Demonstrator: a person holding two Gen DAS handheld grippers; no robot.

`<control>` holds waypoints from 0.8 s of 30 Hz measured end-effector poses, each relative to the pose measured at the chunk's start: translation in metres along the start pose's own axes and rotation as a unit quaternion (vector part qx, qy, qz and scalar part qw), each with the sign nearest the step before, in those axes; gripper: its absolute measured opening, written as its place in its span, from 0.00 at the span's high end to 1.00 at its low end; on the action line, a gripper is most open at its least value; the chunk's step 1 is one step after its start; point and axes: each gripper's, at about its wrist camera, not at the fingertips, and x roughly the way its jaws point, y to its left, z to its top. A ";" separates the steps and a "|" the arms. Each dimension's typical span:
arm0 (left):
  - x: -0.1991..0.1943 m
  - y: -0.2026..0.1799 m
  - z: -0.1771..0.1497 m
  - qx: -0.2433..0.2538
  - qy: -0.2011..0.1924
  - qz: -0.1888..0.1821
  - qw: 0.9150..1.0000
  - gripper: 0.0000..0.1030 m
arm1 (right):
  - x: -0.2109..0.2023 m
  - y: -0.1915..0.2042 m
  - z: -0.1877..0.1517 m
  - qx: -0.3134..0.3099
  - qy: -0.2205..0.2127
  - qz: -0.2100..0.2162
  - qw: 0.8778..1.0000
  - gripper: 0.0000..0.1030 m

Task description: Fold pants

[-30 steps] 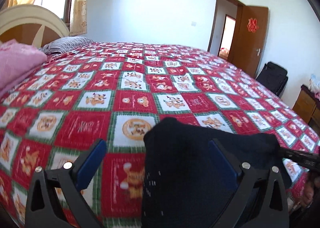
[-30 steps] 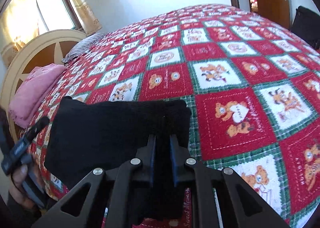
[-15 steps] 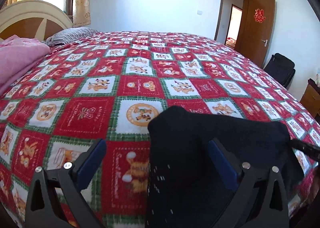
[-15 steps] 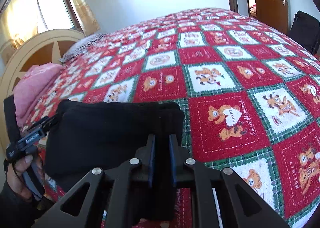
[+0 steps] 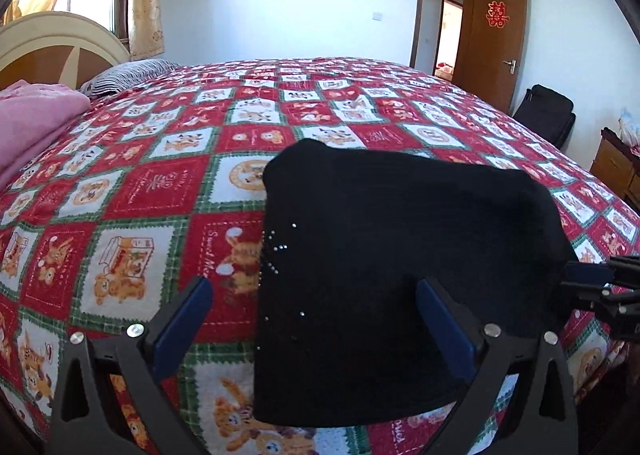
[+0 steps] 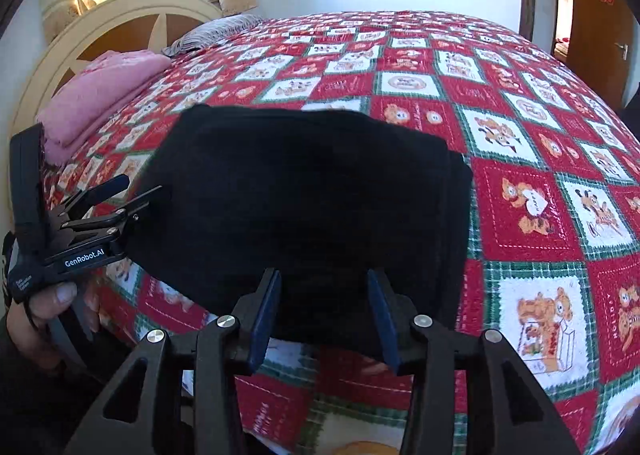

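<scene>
Black pants (image 5: 400, 255) lie folded into a compact rectangle near the front edge of the bed; they fill the middle of the right wrist view (image 6: 304, 199). My left gripper (image 5: 316, 319) is open wide just above their left part, with the cloth's left edge between the fingers and neither pad pressing it. It also shows at the pants' left edge, held by a hand (image 6: 140, 189). My right gripper (image 6: 324, 307) hovers over the pants' near edge. Its jaws are opening, cloth lies below the gap and the pads do not press it. It shows again at the pants' right side (image 5: 580, 283).
The bed carries a red, white and green bear-pattern quilt (image 5: 168, 183). A pink blanket (image 6: 100, 95) and a striped pillow (image 5: 128, 75) lie by the curved headboard (image 6: 120, 19). A brown door (image 5: 496, 39), a black suitcase (image 5: 546, 119) and a wooden cabinet (image 5: 616, 167) stand to the right.
The right gripper's jaws, shut on the pants' near edge a second ago, have parted and let the cloth go. The left gripper stayed open and sank a little toward the pants.
</scene>
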 end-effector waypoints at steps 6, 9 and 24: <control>-0.016 0.011 0.008 0.003 -0.026 0.015 1.000 0.00 | -0.003 -0.006 0.001 0.001 -0.009 0.016 1.000 0.62; -0.015 0.024 0.012 -0.013 -0.027 0.017 0.999 0.00 | -0.015 -0.014 0.001 0.025 -0.037 0.042 0.998 0.61; 0.017 0.034 0.007 -0.029 0.003 -0.015 0.999 0.00 | 0.000 -0.071 0.004 0.145 -0.062 0.034 0.987 0.46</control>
